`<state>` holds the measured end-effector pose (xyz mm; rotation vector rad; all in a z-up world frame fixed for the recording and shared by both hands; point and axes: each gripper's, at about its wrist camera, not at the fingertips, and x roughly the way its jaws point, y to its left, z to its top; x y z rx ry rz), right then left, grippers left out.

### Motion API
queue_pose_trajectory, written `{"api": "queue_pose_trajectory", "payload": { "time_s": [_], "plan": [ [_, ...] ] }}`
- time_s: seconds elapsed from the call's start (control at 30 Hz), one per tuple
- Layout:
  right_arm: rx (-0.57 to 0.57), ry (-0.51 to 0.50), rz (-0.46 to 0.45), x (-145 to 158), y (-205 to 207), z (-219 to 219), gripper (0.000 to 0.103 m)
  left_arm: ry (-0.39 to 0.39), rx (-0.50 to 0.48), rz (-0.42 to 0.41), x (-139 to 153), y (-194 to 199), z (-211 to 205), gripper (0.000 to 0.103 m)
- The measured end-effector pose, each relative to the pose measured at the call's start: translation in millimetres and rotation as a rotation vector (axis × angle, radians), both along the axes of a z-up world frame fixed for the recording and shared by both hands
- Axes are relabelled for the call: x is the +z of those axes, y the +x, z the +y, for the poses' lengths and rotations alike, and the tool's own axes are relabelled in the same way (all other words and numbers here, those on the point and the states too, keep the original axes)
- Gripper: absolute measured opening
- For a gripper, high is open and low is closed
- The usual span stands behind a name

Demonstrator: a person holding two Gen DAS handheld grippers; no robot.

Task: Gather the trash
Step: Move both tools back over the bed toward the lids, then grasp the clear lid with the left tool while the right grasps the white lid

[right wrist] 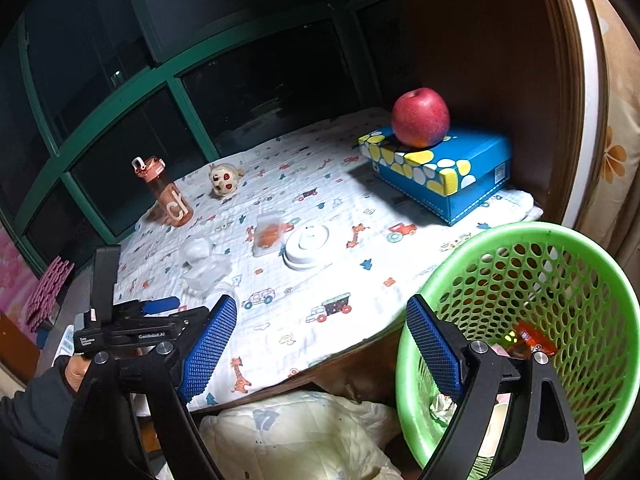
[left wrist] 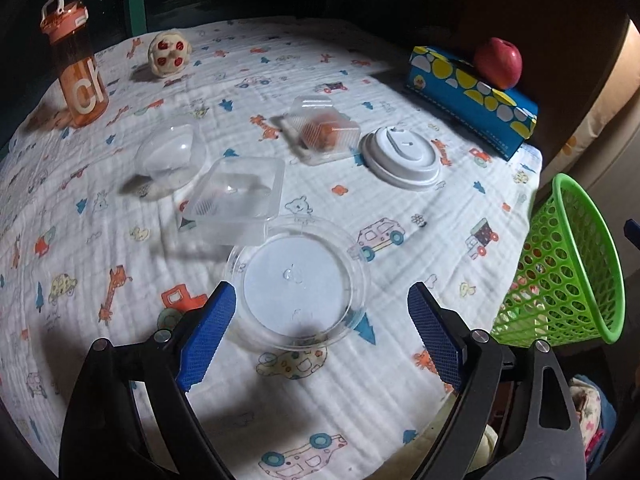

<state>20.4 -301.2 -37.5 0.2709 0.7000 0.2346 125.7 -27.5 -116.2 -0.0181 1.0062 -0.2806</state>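
Clear plastic lid [left wrist: 298, 284] sits flat between the left gripper [left wrist: 320, 320]'s spread jaws, lined up for grabbing, right gripper [right wrist: 320, 344] also spread, empty by the basket [right wrist: 560, 248].

Your left wrist view looks steeply down past its fingers, close over the tablecloth [left wrist: 120, 208]. Your right wrist view sits farther back, off the table's edge, angled shallower. Beyond the fingers both views share the green basket [right wrist: 600, 280], white lid [left wrist: 402, 158] and blue box [right wrist: 460, 176].
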Motion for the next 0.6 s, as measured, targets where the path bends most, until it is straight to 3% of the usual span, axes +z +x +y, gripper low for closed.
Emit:
{"api": "queue_pose_trajectory", "payload": {
  "time_s": [0.27, 0.6],
  "plan": [
    [0.014, -0.004, 0.023, -5.9, 3.9, 6.6, 0.084, 0.027, -0.007, 0.027, -16.6, 7.8, -1.5, 0.088],
    [0.039, -0.006, 0.041, -10.6, 9.9, 16.4, 0.084, 0.076, -0.008, 0.004, -20.1, 11.2, -4.8, 0.091]
  ]
}}
